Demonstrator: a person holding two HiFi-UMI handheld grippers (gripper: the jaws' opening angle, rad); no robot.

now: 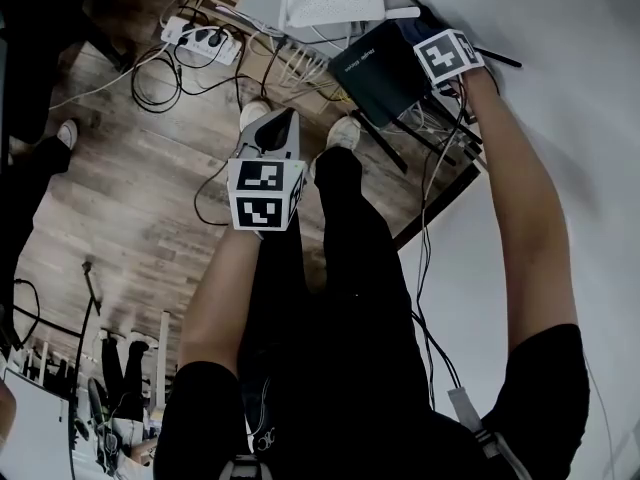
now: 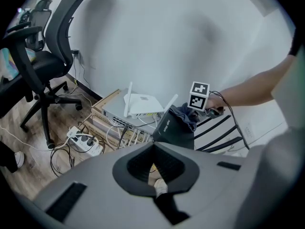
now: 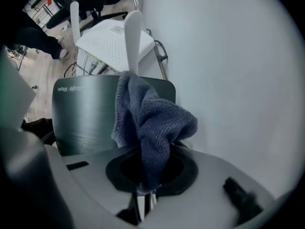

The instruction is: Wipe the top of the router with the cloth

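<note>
Right gripper (image 3: 143, 197) has its jaws pinched tight on the blue-grey cloth (image 3: 152, 118), draped over the dark router (image 3: 81, 113); left gripper (image 1: 279, 126) hangs well apart, jaws together, empty.

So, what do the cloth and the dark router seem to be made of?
Cloth: soft fabric, likely terry or microfibre, by its looped, fuzzy surface.
Router: probably hard plastic, dark, brushed satin finish; fine parallel lines and a soft sheen show.
</note>
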